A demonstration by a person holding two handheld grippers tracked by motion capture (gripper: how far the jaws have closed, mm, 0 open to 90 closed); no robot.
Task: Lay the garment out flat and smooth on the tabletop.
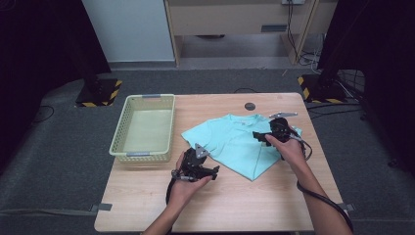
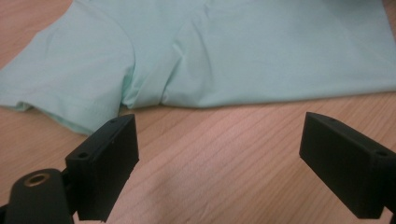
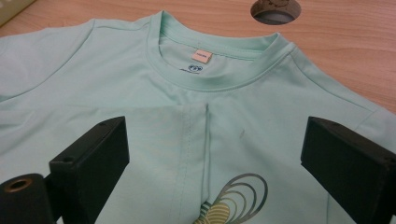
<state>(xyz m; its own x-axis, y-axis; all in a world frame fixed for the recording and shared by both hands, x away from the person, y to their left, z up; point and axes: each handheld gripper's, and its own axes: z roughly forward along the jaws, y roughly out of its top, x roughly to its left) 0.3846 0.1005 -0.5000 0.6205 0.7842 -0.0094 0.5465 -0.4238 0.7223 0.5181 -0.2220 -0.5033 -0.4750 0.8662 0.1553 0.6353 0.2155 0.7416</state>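
A mint-green T-shirt (image 1: 240,142) lies partly folded right of centre on the wooden table (image 1: 235,205). The left gripper (image 1: 198,166), jaws spread and empty, sits just below the shirt's left sleeve (image 2: 70,88). The right gripper (image 1: 274,132), also spread, hovers over the shirt's upper right, perhaps brushing the cloth. A pale basket (image 1: 117,142) stands at centre left.
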